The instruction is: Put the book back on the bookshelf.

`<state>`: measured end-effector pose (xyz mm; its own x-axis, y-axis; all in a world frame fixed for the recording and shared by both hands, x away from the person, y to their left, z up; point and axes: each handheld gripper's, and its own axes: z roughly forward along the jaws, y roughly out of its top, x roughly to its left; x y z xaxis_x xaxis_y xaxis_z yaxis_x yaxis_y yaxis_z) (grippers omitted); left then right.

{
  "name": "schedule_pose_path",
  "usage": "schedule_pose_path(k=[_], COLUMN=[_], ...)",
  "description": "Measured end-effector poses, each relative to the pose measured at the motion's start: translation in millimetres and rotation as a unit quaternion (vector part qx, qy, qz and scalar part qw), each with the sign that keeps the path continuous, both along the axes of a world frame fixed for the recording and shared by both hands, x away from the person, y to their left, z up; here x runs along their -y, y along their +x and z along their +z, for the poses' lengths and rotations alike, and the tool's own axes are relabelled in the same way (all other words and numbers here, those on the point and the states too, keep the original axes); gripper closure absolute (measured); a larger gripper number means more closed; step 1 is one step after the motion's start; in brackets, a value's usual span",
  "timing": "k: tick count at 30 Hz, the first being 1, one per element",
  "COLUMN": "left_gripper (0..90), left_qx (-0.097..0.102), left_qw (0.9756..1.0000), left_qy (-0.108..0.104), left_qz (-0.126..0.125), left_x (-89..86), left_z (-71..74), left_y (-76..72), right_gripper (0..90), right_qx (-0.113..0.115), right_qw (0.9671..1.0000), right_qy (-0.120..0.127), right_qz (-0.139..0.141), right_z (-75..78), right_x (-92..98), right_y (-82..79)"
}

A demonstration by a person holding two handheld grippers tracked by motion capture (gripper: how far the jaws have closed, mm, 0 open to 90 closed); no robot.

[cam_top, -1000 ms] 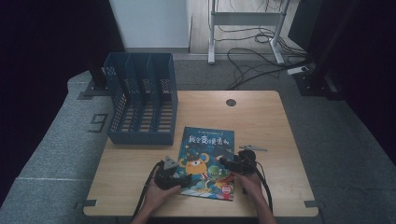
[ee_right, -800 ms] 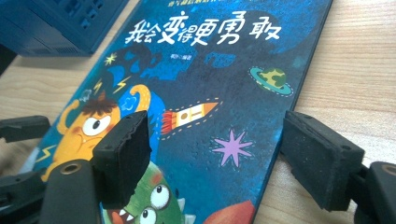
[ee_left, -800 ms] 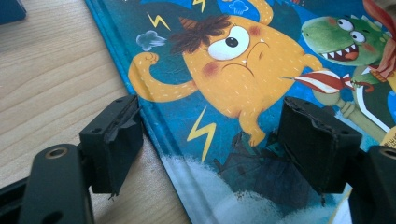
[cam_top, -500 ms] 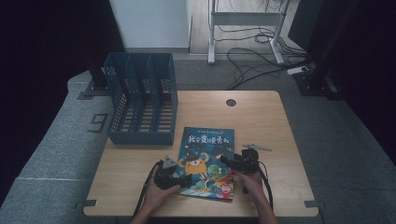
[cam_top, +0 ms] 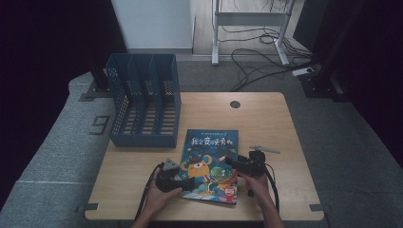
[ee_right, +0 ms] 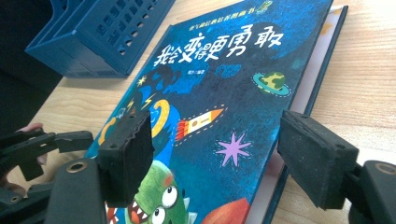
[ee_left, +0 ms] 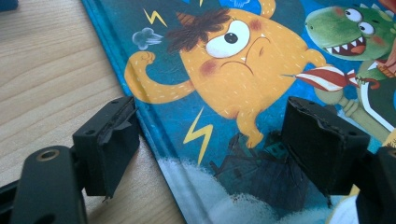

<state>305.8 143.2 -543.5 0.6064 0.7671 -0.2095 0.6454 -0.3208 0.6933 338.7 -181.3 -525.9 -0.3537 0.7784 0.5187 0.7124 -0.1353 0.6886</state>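
A blue picture book (cam_top: 209, 156) with cartoon monsters and white Chinese title lies flat on the wooden table (cam_top: 266, 123), near the front edge. My left gripper (cam_top: 178, 178) is open at the book's lower left. In the left gripper view its jaws straddle the book's (ee_left: 243, 79) spine edge, one jaw over bare wood and one over the cover, with the left gripper (ee_left: 212, 144) holding nothing. My right gripper (cam_top: 234, 164) is open at the lower right. In the right gripper view the right gripper (ee_right: 215, 154) spans the book's (ee_right: 219, 84) page edge, empty.
A blue slotted file rack (cam_top: 145, 102) stands at the table's back left, also seen as the rack (ee_right: 93, 32) beyond the book. A thin metal object (cam_top: 264, 149) lies right of the book. A cable hole (cam_top: 235, 104) sits in the far middle of the table.
My right gripper has edged a little to the left over the book's lower right. The left gripper and the book have hardly moved.
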Motion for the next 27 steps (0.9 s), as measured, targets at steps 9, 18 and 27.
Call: schedule_pose_path(k=[9,18,27], left_gripper=[18.5,16.9,17.2], left_qx=[-0.004,0.001,0.006], left_qw=[1.0000,1.0000,1.0000], left_qy=[-0.008,-0.001,0.006], left_qz=[-0.002,-0.001,-0.001], left_x=[-2.3,-0.6,0.4], left_z=[0.0,-0.6,-1.1], left_y=[0.6,-0.1,-0.8], right_gripper=[26.9,27.5,28.7], right_qx=[0.006,-0.007,-0.023], right_qw=[1.0000,0.9999,0.9997], right_qy=[0.001,0.008,0.005], right_qz=[0.002,0.000,-0.003], right_z=[4.3,0.1,-4.4], right_x=[-0.9,0.3,0.5], right_y=[-2.1,-1.1,0.3])
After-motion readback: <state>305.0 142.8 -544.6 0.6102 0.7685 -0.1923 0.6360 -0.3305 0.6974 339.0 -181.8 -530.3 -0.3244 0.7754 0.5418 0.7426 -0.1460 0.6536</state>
